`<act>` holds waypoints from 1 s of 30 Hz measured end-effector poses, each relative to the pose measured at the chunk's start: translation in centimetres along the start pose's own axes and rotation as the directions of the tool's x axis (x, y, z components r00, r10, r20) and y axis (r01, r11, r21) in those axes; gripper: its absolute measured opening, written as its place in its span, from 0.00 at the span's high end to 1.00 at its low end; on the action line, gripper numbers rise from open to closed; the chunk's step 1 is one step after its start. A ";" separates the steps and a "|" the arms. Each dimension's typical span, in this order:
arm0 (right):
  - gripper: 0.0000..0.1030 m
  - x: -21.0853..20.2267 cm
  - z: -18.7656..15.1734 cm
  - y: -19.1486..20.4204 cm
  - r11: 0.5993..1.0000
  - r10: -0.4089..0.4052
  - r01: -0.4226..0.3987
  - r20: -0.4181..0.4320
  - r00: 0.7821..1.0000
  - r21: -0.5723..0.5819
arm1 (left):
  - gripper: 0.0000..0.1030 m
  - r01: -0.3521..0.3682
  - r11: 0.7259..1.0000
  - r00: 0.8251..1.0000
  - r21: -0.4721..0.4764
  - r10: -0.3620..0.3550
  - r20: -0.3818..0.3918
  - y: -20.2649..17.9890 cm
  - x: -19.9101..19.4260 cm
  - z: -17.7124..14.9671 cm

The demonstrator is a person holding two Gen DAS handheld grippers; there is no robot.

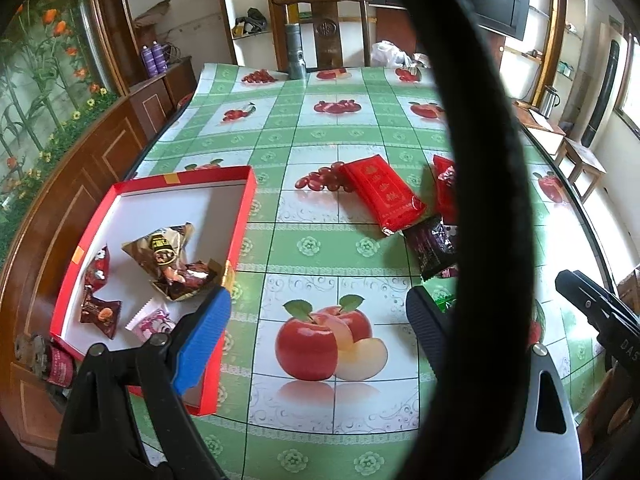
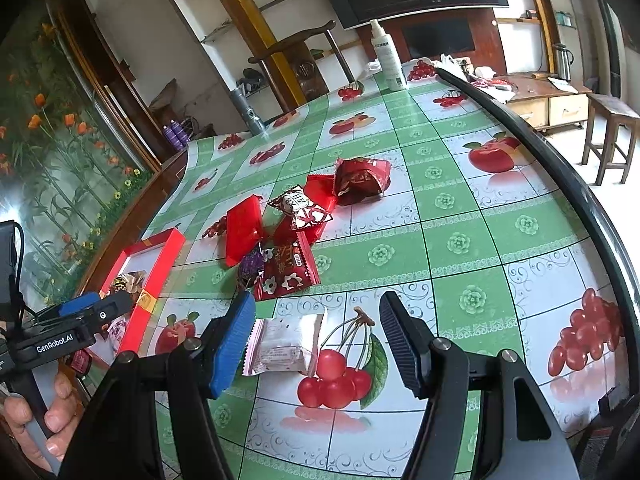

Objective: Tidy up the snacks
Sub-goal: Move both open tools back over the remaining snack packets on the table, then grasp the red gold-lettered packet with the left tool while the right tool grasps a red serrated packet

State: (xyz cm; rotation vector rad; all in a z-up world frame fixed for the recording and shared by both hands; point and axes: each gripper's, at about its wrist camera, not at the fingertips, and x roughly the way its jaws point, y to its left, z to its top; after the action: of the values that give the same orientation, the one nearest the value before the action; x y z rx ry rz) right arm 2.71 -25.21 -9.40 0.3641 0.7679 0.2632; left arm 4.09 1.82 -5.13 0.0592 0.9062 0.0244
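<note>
A red box (image 1: pixel 240 216) with a white inside sits at the table's left; it holds several brown and pink snack packets (image 1: pixel 168 256). It also shows in the right wrist view (image 2: pixel 160 264). My left gripper (image 1: pixel 320 312) is open and empty, above the tablecloth just right of the box. A pile of red snack packets (image 2: pixel 288 232) lies mid-table, with a long red pack (image 1: pixel 384 196) among them. My right gripper (image 2: pixel 316 340) is open; a pale pink-white packet (image 2: pixel 284 346) lies flat on the cloth beside its blue finger (image 2: pixel 232 344).
A green fruit-print cloth (image 2: pixel 452 216) covers the table. A white spray bottle (image 2: pixel 388 56) and a grey flashlight (image 1: pixel 294 52) stand at the far edge, by a wooden chair (image 1: pixel 328 28). A thick black cable (image 1: pixel 480 160) hangs across the left wrist view.
</note>
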 end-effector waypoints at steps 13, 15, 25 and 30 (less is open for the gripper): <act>0.37 1.3 1.0 -0.1 1.000 -0.016 0.016 -0.008 1.000 0.002 | 0.13 0.058 0.998 0.998 -0.020 -0.059 -0.032 -1.0 2.0 1.8; 0.37 1.6 1.4 0.0 1.000 -0.023 0.023 -0.004 1.000 -0.002 | 0.13 0.066 0.998 0.997 -0.022 -0.067 -0.038 -1.1 2.4 2.2; 0.37 4.3 5.1 -1.1 0.998 -0.025 0.025 0.005 1.000 0.058 | 0.13 0.121 0.987 0.986 -0.110 -0.132 -0.102 -1.0 6.2 5.1; 0.37 5.4 6.6 -1.4 0.997 -0.028 0.027 0.014 1.000 0.067 | 0.13 0.124 0.983 0.983 -0.137 -0.140 -0.121 -1.3 7.9 6.5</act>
State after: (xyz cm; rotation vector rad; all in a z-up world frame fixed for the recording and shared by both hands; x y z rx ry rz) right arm 11.32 -25.96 -9.01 0.4177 0.7677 0.2088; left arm 14.10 0.60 -7.44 -0.1249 1.0355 -0.0372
